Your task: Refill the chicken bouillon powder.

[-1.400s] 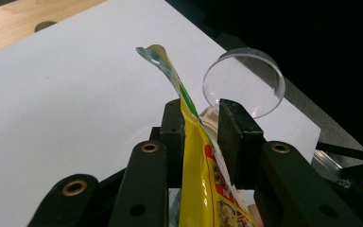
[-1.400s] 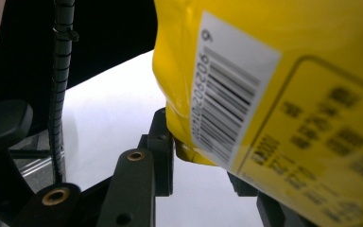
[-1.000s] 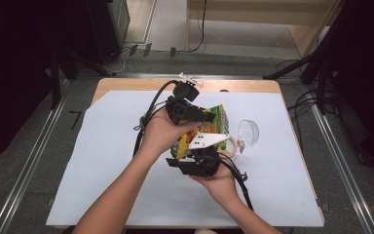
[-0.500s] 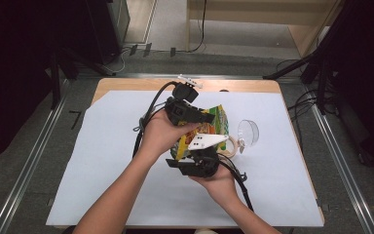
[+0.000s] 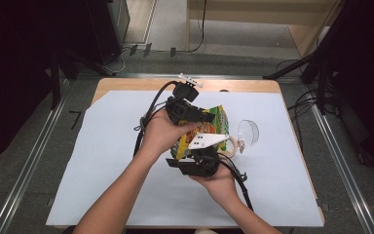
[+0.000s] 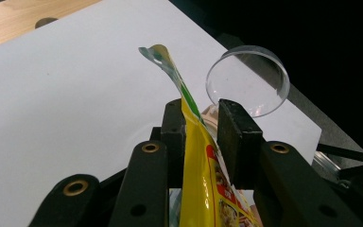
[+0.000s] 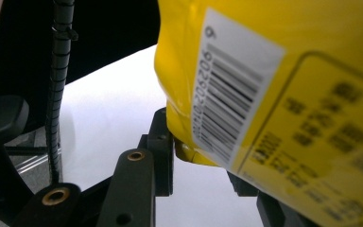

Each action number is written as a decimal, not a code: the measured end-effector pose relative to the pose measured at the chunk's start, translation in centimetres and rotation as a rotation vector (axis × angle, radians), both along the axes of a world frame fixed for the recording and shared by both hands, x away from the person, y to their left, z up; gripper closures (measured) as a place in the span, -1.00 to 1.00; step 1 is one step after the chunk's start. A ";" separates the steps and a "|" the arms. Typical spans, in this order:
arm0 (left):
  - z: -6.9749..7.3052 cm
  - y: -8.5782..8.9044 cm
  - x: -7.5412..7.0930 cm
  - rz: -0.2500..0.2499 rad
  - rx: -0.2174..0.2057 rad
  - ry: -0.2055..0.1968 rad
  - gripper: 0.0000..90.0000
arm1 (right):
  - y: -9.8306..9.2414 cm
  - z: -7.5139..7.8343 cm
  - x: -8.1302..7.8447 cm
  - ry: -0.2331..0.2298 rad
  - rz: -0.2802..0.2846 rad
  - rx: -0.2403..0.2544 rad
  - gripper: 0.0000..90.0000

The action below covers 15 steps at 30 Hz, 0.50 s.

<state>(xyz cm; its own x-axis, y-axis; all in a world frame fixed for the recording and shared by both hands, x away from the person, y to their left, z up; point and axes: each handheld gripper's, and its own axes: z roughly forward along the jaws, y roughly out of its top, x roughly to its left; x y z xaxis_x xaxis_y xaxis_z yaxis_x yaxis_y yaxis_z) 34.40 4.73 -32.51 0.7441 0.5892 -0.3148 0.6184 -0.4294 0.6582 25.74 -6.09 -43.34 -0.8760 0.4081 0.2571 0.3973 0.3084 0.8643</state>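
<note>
1. Centrally, a yellow snack packet is held up above the white sheet that covers the table, between the person's two hands.
2. In the left gripper view the packet's thin sealed edge runs up between the two black jaws, which stand narrow and clamp it — its torn corner curls past their tips.
3. The left gripper grips the packet from its upper-left side, seen from the high view.
4. The right gripper holds it from below; in the right gripper view the packet's lower corner, beside the barcode, sits pinched between narrow jaws.
5. A clear glass cup lies tipped on its side on the sheet, just right of the packet; the left gripper view looks into its open mouth.
6. A bare strip of wooden tabletop shows beyond the sheet's far edge.
</note>
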 end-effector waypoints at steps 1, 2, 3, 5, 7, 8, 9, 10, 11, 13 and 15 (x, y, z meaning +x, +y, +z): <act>0.0 0.0 0.0 0.000 0.000 0.000 0.63 | 0.0 0.0 0.0 0.000 -0.001 0.000 0.52; 0.0 0.0 0.0 0.000 0.003 0.000 0.64 | 0.0 0.0 0.0 0.000 -0.001 0.000 0.52; 0.0 0.0 0.0 0.000 0.002 -0.001 0.64 | 0.0 0.0 0.0 -0.001 0.000 -0.001 0.52; -0.1 0.0 -0.1 0.003 -0.001 -0.003 0.63 | 0.0 -0.1 0.0 -0.003 0.000 -0.003 0.52; -0.1 0.1 -0.1 0.003 -0.001 -0.002 0.63 | 0.0 -0.1 0.0 -0.003 0.001 -0.008 0.52; -0.1 0.1 -0.1 0.001 -0.002 -0.004 0.63 | 0.0 -0.1 0.0 -0.003 0.001 -0.009 0.52; -0.1 0.1 -0.1 0.002 -0.003 -0.004 0.63 | 0.0 -0.1 0.0 -0.004 0.001 -0.009 0.52; -0.1 0.1 -0.1 0.002 -0.003 -0.006 0.63 | 0.0 -0.1 0.0 -0.008 0.001 -0.008 0.52; -0.1 0.1 -0.1 0.002 -0.004 -0.007 0.63 | 0.0 -0.1 0.0 -0.007 0.001 -0.007 0.52; -0.1 0.1 -0.2 -0.001 -0.003 -0.008 0.63 | 0.0 -0.1 0.0 -0.009 0.002 -0.007 0.52; -0.1 0.1 -0.1 -0.001 0.001 -0.007 0.63 | 0.0 -0.1 0.0 -0.008 0.002 -0.010 0.52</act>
<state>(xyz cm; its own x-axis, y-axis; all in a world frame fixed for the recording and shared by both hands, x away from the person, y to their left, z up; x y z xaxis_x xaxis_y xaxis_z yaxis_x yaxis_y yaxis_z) 34.26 4.88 -32.60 0.7469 0.5886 -0.3093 0.6134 -0.4305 0.6621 25.71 -6.05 -43.42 -0.8788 0.4090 0.2458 0.3895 0.3173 0.8646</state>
